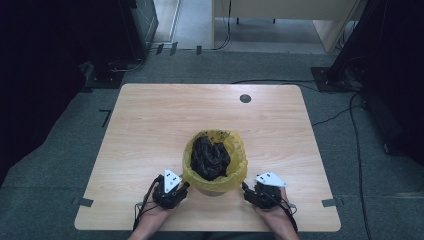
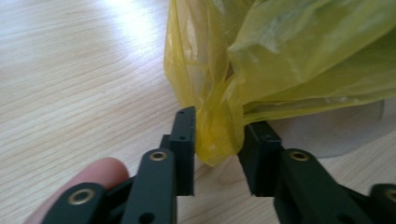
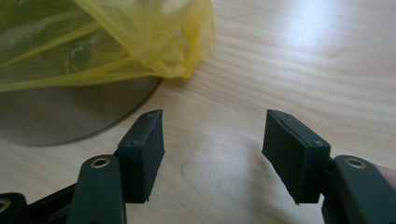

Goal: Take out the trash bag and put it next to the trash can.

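Yellow bag (image 1: 239, 159) lines a small grey bin (image 2: 336, 133) that stands on the near half of the wooden table (image 1: 150, 120), its film folded out over the rim and hanging down the sides, with a dark crumpled mass (image 1: 210, 158) filling the mouth. In the high view the person's hands come in from the bottom edge, one on each side of the bin. The left gripper (image 1: 172, 192) sits just beside the bin's left flank, and in the left gripper view (image 2: 217, 140) a hanging fold of the yellow bag (image 2: 219, 135) lies between the two black jaws, which press against it from both sides, so the gripper is clamped on the film low down near the tabletop. A fingertip (image 2: 105, 170) shows at the lower left of that view, behind the jaw arm. The right gripper (image 1: 257, 192) rests close to the bin's right flank, and in the right gripper view (image 3: 212, 144) its jaws stand well apart with only bare wood between them. The bag's drooping edge (image 3: 187, 56) hangs ahead and to the left of those jaws, not touching them, and the grey bin wall (image 3: 70, 116) curves beneath it.
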A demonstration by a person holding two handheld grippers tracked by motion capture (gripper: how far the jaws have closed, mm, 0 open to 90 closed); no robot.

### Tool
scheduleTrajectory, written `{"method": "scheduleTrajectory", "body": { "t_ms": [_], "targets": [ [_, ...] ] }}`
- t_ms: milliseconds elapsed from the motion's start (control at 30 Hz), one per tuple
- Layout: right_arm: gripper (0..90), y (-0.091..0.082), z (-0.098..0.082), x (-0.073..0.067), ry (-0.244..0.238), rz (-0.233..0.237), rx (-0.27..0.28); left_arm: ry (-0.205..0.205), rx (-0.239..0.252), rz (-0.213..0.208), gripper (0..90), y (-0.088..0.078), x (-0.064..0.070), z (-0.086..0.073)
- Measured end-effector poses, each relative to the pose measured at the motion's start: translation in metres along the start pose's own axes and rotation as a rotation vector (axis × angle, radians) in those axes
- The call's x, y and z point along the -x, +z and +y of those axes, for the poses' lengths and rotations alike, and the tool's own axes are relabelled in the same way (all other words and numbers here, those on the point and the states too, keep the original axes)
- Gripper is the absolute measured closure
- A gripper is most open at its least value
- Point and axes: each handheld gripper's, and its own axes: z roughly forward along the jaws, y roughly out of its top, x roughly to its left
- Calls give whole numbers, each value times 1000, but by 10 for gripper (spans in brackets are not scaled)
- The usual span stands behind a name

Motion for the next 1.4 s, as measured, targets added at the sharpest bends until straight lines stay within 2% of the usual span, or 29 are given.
{"method": "scheduleTrajectory", "body": {
  "t_ms": [67,167,300,367,433,467,500,567,600,633,667,733,833,933,1000,1033,1067,1133,1167,1233,1300,1333,1400],
  "targets": [
    [388,5,3,-5,-21,-29,23,-6,2,-5,731,1,0,0],
    [388,10,7,-9,-41,-47,53,-11,8,-5,771,1,0,1],
    [415,16,10,-18,-132,-82,107,-24,13,-2,812,1,-3,2],
    [492,17,11,-20,-151,-82,136,-49,20,-10,831,0,-6,3],
    [630,16,12,-19,-148,-62,180,-62,30,-9,849,-2,-7,5],
    [730,14,13,-18,-135,-59,214,-68,34,-8,859,-4,-8,6],
    [791,12,12,-16,-102,-47,246,-69,40,-1,864,-5,-8,6],
    [855,9,13,-14,-64,-52,282,-82,58,14,869,-8,-7,8],
    [892,6,13,-14,-43,-70,308,-86,69,22,873,-10,-8,9],
    [900,-1,16,-12,-3,-91,356,-97,92,30,881,-15,-8,13],
    [900,-1,16,-12,-3,-91,356,-97,92,30,885,-15,-8,13],
    [900,-10,20,-13,15,-102,410,-113,122,26,888,-20,-8,17],
    [900,-25,28,-15,64,-70,481,-139,166,6,888,-29,-8,23],
    [900,-37,34,-18,74,-55,526,-146,197,-8,888,-38,-8,26],
    [876,-39,35,-15,80,-53,483,-149,199,-17,888,-39,-10,28],
    [876,-39,35,-15,80,-53,483,-149,199,-17,888,-39,-10,28],
    [812,-37,30,-8,108,-58,439,-172,190,-18,888,-37,-13,28],
    [754,-35,22,-1,112,-54,407,-192,182,-12,888,-34,-17,28],
    [689,-33,18,1,101,-48,380,-201,174,-17,888,-32,-19,28],
    [648,-27,10,5,80,-41,297,-201,162,-7,888,-28,-20,28],
    [581,-19,2,5,38,-24,240,-202,157,-7,888,-24,-19,27],
    [547,-16,-1,3,24,-35,215,-185,156,3,888,-23,-18,26],
    [482,-11,-2,0,12,-10,187,-185,150,0,888,-20,-17,25]
  ]
}}
